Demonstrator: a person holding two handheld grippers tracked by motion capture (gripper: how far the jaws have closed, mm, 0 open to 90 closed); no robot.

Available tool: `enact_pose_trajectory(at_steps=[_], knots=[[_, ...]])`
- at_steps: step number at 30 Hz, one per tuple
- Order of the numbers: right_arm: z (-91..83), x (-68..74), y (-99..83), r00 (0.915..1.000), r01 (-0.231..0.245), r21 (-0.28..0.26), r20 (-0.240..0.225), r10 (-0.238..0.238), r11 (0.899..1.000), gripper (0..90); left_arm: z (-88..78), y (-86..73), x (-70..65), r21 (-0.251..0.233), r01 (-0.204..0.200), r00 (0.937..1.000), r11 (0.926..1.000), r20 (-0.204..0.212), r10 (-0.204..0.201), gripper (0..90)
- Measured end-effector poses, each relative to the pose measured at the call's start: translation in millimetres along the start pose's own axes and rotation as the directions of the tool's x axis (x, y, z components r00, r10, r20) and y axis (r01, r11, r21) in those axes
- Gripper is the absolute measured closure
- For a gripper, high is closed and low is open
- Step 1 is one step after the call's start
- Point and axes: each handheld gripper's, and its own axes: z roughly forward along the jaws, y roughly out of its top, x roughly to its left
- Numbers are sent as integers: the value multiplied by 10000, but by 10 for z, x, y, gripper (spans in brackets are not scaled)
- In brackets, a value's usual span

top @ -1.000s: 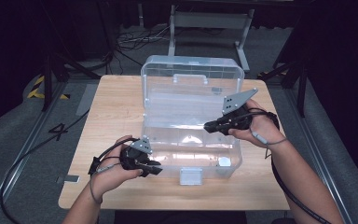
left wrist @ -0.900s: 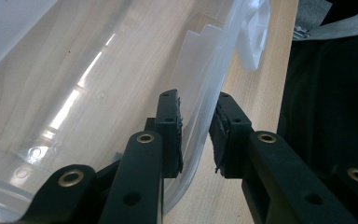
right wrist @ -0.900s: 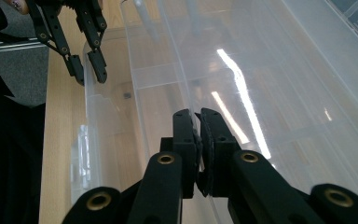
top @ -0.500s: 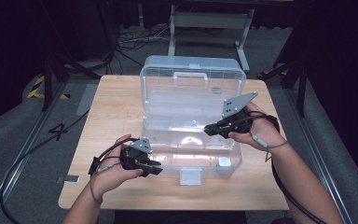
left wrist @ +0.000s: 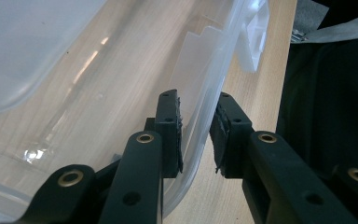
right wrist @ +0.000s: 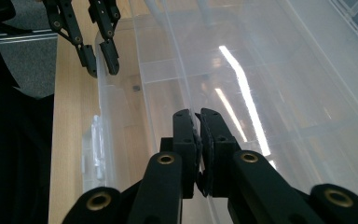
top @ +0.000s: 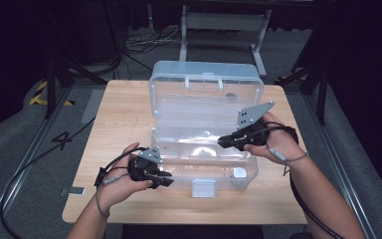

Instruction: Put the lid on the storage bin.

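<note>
Holding steady since a second ago: left gripper [left wrist: 196, 133] straddles clear plastic box's [top: 206, 149] front wall unclamped; right gripper [right wrist: 197, 140] pinches inner tray edge.

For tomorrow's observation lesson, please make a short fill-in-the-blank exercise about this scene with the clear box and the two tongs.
1. The clear plastic storage box sits on a ____ table.
2. The box's lid stands ____.
3. The left tongs straddle the box's front ____, one jaw inside and one outside.
4. The right tongs are ____ on a thin clear inner wall.

Missing words: wooden; open; wall; shut
</note>
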Motion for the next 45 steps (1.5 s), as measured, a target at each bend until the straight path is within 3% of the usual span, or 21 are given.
enact_pose_trajectory(at_steps=[29,36,41,45], knots=[[25,92,-45,9997,248,64,-38,-248,9997,856,-35,13,-4,58,105,9999,9999,32,-105,734],[31,109,-46,9994,340,64,35,-340,9994,855,-156,24,-26,-412,129,9999,9991,41,-127,736],[31,115,-49,9995,324,65,39,-324,9995,855,-270,37,-45,-1132,275,9996,9932,43,-272,745],[35,119,-51,9994,335,59,20,-336,9994,855,-356,55,-63,-1399,254,9997,9898,-34,-262,778]])
